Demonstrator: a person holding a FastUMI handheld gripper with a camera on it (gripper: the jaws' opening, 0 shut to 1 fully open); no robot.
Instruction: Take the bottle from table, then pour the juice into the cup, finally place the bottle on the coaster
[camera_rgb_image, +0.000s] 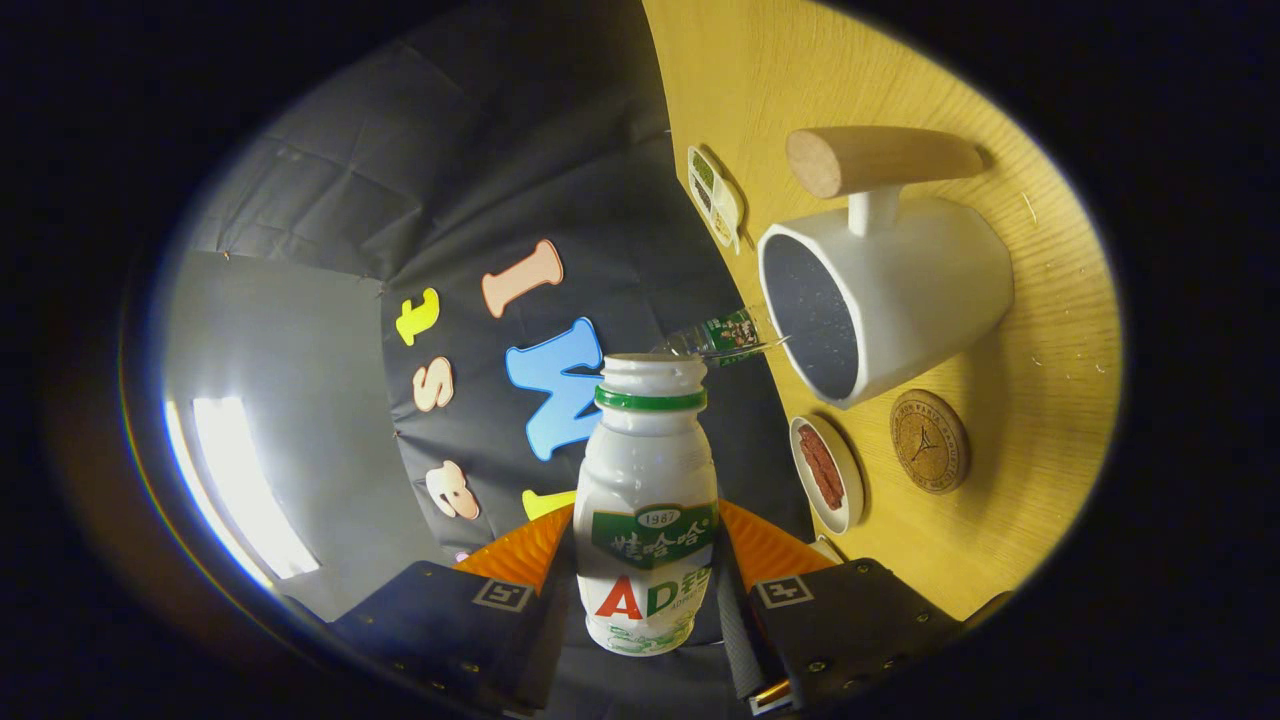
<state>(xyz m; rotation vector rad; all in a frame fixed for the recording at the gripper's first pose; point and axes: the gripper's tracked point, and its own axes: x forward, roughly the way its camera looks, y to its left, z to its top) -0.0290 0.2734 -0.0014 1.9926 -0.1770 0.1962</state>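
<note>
White yogurt-drink bottle (646, 500) sits clamped between the jaws, long axis running forward, open mouth toward the white mug (885, 295) beyond.

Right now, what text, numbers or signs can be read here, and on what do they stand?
Bottle, held between the tongs: printed label with large characters; label wording not quoted.
Coaster: ring of lettering around an emblem, too small to read.
Far bottle: green label, too small to read.
Packet: print too blurred to read.
Tongs' squares: marker patterns, no words.
Cup: none.
</note>
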